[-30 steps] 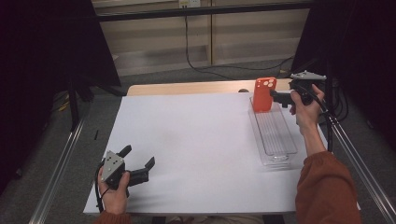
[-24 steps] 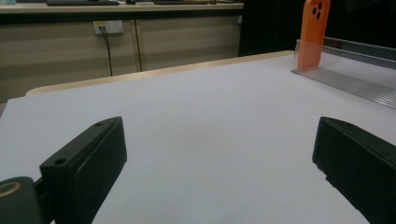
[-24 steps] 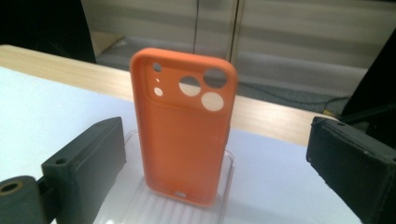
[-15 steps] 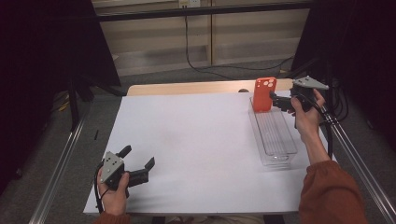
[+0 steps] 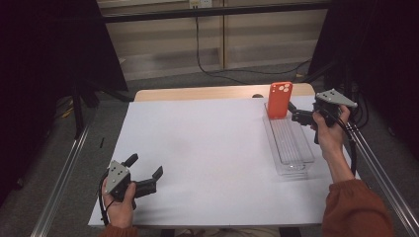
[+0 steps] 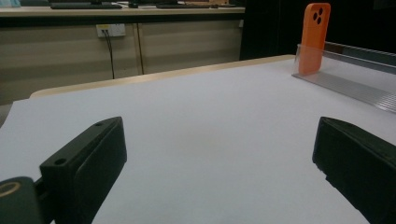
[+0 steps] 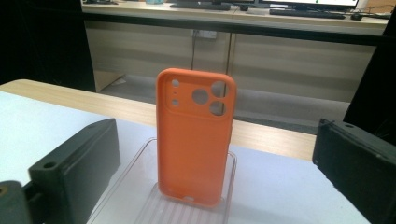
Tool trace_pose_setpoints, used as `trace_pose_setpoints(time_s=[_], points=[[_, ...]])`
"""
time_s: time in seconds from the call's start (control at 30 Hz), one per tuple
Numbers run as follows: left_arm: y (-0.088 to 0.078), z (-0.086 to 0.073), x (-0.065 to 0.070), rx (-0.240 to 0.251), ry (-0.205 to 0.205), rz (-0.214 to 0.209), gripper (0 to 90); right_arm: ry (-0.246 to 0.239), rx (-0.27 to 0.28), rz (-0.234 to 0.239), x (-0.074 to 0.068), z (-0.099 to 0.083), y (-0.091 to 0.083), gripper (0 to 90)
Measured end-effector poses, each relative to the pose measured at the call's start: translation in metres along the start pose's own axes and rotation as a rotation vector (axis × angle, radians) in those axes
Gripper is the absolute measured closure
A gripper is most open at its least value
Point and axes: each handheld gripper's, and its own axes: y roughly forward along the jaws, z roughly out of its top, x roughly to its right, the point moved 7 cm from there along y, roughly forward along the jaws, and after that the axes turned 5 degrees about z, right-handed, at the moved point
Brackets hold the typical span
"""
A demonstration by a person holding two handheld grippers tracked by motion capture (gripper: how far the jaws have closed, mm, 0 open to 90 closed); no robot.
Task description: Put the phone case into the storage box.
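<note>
Upright, the orange phone case stands in the far end of the clear ribbed tray, seemingly leaning on its end wall, on the desk. Just beside it, the right tongs are spread and empty, jaws level with the case, likely lined up to take it. The left tongs rest wide apart, idle, well away.

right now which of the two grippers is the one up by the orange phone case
The right gripper, open beside the orange phone case standing at the clear tray's far end. The left gripper, also open, sits at the near left, far from it.
</note>
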Motion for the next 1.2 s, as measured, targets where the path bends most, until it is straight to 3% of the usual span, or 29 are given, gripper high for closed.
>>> trace_pose_setpoints(time_s=[0.4, 0.73, 1.2], points=[[-0.002, 0.001, 0.000, 0.009, 0.008, 0.004, 2.8, 0.040, 0.008, 0.025, -0.004, -0.008, -0.022, 0.0], [-0.002, 0.001, 0.000, 0.006, 0.011, 0.006, 2.8, 0.034, 0.020, 0.051, -0.018, -0.018, -0.036, 0.0], [-0.003, 0.000, -0.001, -0.001, 0.005, 0.013, 2.4, 0.024, 0.027, 0.048, -0.027, -0.027, -0.059, 0.0]])
